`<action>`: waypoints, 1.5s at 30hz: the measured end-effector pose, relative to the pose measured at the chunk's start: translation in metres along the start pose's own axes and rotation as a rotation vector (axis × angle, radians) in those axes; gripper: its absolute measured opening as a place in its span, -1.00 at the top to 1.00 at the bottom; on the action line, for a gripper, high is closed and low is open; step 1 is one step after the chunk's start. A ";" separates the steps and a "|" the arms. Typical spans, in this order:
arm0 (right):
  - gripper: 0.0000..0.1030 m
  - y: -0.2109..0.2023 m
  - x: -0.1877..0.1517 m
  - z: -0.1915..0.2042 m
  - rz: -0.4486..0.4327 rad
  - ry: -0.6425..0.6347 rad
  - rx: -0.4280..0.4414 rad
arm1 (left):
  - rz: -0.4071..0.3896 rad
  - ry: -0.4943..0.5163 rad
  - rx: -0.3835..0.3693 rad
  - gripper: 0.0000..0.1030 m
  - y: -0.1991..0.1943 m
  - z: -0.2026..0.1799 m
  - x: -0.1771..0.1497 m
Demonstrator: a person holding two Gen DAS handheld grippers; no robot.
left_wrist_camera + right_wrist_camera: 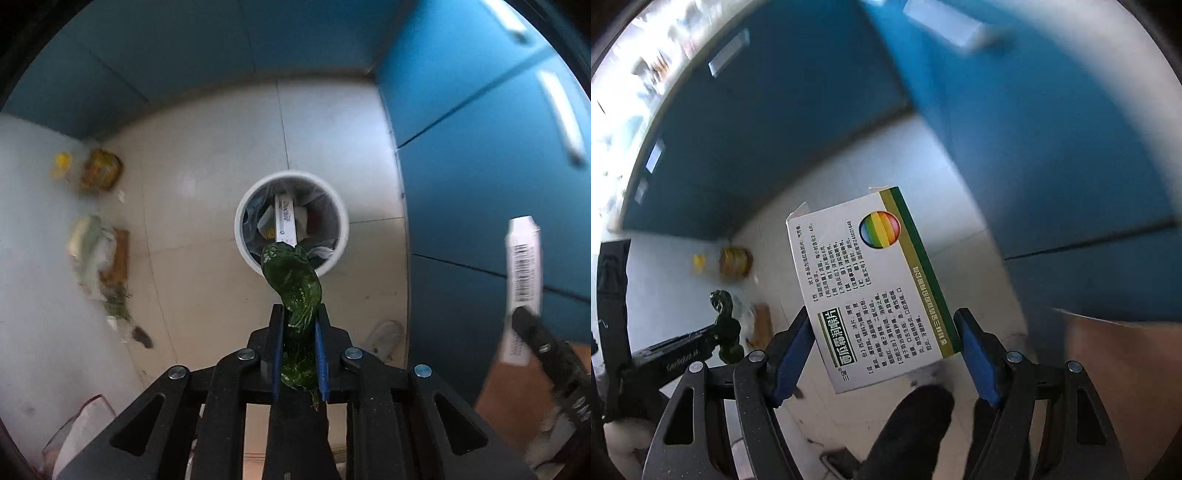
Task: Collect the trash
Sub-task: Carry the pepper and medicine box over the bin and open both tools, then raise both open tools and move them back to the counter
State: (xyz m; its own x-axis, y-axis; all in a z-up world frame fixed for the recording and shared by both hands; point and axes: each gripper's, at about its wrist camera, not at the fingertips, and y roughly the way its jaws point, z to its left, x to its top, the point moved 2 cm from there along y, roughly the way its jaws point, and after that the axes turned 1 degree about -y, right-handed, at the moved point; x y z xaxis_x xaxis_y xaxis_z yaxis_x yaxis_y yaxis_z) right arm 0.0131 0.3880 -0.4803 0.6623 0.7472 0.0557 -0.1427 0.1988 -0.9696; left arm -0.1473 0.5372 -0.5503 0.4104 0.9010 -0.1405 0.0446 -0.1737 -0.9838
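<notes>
My left gripper (300, 314) is shut on a crumpled green plastic wrapper (293, 280), held above the near rim of a white round trash bin (341, 218). The bin holds a white carton and other scraps. My right gripper (884, 325) is shut on a white medicine box (868, 280) with a rainbow circle and a green-gold edge. That box also shows at the right of the left wrist view (522, 266). The left gripper with the wrapper (726, 325) shows at the lower left of the right wrist view.
Blue cabinets (480, 129) stand along the back and right of the tiled floor. More litter lies on the floor at left: a yellow packet (101, 168), a small yellow piece (61, 164) and a heap of wrappers and scraps (99, 258).
</notes>
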 end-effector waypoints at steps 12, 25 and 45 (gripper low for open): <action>-0.48 0.320 0.020 0.027 0.265 -0.013 -0.052 | 0.203 -0.124 -0.122 0.67 0.238 0.075 0.083; -0.99 0.366 0.030 0.003 0.309 0.022 -0.164 | 0.098 -0.121 0.084 -0.67 0.225 0.110 0.077; -0.99 0.043 -0.016 0.082 0.019 -0.258 -0.163 | -0.238 -0.086 0.157 -0.67 -0.058 0.062 -0.058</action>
State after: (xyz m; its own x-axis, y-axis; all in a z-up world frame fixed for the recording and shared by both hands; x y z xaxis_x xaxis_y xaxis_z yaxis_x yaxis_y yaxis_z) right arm -0.0637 0.4370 -0.5036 0.4491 0.8903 0.0757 -0.0196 0.0945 -0.9953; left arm -0.2300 0.5198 -0.4915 0.3265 0.9405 0.0942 -0.0140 0.1045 -0.9944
